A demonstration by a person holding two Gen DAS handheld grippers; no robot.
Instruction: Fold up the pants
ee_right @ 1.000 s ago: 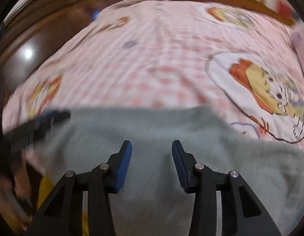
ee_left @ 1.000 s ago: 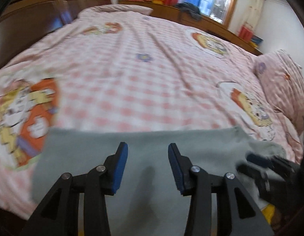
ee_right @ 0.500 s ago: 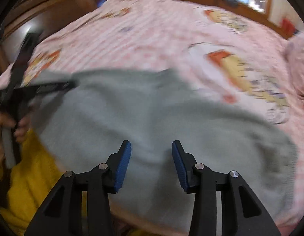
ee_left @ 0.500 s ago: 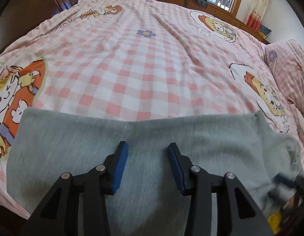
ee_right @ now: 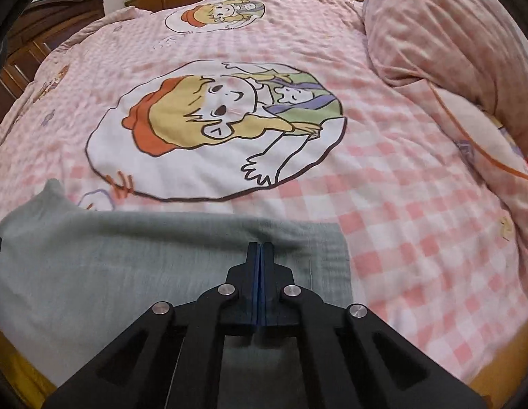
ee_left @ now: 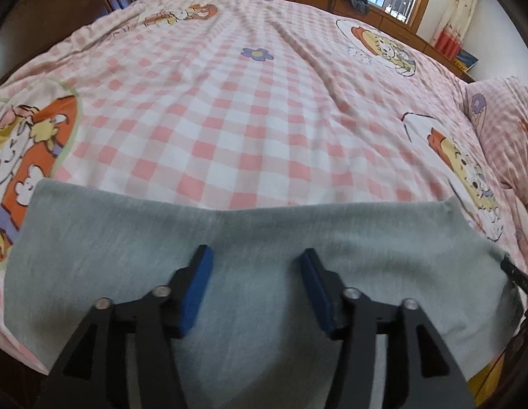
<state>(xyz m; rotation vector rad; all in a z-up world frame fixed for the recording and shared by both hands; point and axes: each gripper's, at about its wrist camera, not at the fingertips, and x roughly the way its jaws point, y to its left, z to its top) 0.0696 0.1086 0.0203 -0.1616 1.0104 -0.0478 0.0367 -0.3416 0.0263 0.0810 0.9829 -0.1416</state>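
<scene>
A: How are the grey pants (ee_left: 250,238) going to handle?

B: Soft and light, I'd judge, sagging wherever unsupported; they're lying along the near edge of the checked bedspread (ee_left: 264,109); a hem or corner is looking best to pinch.

A: And the fingers?

B: The left gripper (ee_left: 253,269) is hovering spread, holding nothing; the right gripper (ee_right: 260,255) is pressing together over the cloth's right end; whether it's pinching fabric, I cannot tell.

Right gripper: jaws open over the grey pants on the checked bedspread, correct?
No. The right wrist view shows the right gripper with jaws shut, blue pads pressed together. It is over the grey pants on the checked bedspread.
</scene>
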